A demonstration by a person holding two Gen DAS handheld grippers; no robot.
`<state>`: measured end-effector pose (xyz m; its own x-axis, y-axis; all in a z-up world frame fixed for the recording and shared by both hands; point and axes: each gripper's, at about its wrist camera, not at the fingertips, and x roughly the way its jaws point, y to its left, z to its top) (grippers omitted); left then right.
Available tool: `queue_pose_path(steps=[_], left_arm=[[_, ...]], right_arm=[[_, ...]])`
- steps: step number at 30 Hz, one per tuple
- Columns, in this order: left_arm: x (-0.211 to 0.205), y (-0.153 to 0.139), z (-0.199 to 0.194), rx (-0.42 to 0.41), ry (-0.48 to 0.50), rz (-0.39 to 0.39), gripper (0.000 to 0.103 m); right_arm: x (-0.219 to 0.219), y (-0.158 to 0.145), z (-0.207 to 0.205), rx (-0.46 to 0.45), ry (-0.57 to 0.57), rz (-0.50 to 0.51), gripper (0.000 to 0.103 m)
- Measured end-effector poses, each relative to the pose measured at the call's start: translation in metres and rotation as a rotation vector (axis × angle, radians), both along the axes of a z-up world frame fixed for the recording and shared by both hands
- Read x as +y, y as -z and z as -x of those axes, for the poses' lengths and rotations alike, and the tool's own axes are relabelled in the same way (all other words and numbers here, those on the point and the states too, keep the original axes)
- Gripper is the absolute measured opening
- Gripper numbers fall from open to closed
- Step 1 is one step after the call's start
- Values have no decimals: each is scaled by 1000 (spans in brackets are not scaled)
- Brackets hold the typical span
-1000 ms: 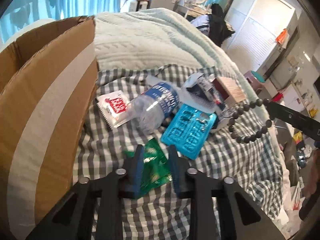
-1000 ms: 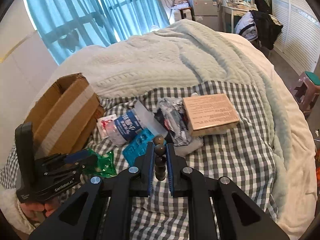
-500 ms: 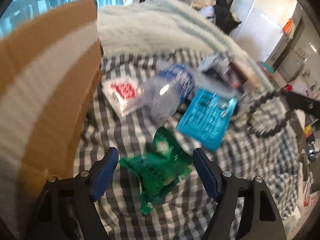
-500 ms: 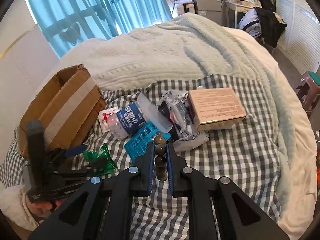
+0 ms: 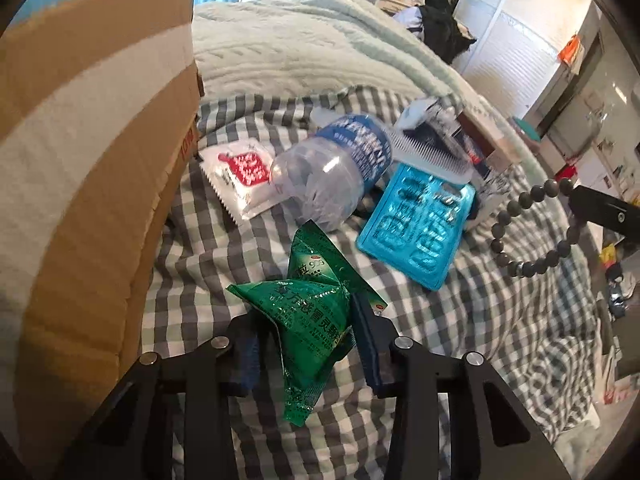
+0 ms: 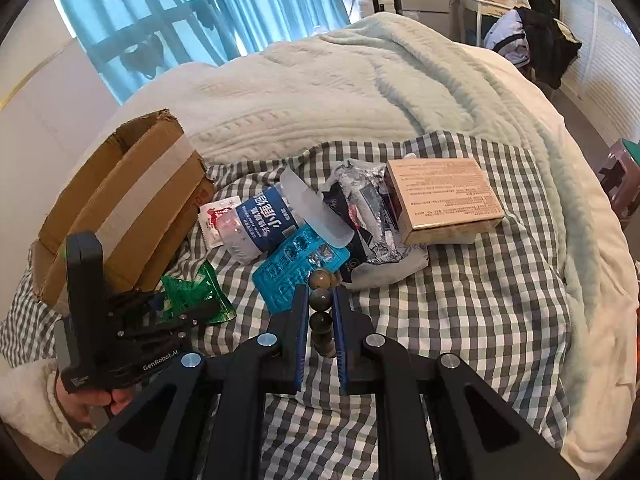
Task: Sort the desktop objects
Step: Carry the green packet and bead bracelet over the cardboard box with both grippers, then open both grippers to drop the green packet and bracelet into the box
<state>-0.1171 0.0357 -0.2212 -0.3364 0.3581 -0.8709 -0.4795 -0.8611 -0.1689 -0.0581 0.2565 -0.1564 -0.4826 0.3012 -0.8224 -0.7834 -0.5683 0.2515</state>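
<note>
1. Since a second ago my left gripper (image 5: 306, 330) has sunk toward the checked cloth (image 5: 500, 320); its jaws sprang wide and have just been closing again, with the green sachet (image 5: 308, 316) between them.
2. From the left wrist view the blue pads flank the crumpled sachet, the right one against its edge; I cannot tell whether both pads press on it. The sachet's lower end hangs down between the fingers.
3. My right gripper (image 6: 320, 320) is pinched on a string of dark beads (image 6: 321, 300), and one bead pokes out past the fingertips. In the left wrist view the bead loop (image 5: 532, 228) hangs off that gripper above the cloth.
4. A brown cardboard box (image 6: 120, 208) with a pale tape stripe stands just left of the sachet, open at the top.
5. Beyond the sachet lie a clear water bottle (image 5: 340, 164) with a blue label on its side, a white packet (image 5: 240, 168) with a red square touching the bottle, and a blue blister pack (image 5: 420, 224) just right of the bottle.
6. A pale comb (image 5: 432, 152) rests across the blister pack's far end.
7. Farther right, a silver-and-dark pouch (image 6: 368, 216) leans against a tan carton (image 6: 444, 196).
8. A hand (image 6: 88, 400) in a fluffy white sleeve holds the left gripper's handle, low in the right wrist view.
</note>
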Motion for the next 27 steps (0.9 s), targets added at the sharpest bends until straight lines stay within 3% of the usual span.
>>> queue_pose_path(steps=[7, 13, 18, 27], left_arm=[[8, -38, -11, 59, 52, -65, 40], [9, -90, -12, 126, 79, -133, 40], [-5, -140, 3, 177, 27, -145, 40], [-81, -170, 38, 211, -173, -137, 40]], right_arm=[[-9, -23, 5, 27, -18, -29, 11], [-14, -57, 18, 71, -52, -55, 11], [-19, -101, 48, 113, -130, -91, 11], [-36, -153, 124, 174, -301, -153, 11]])
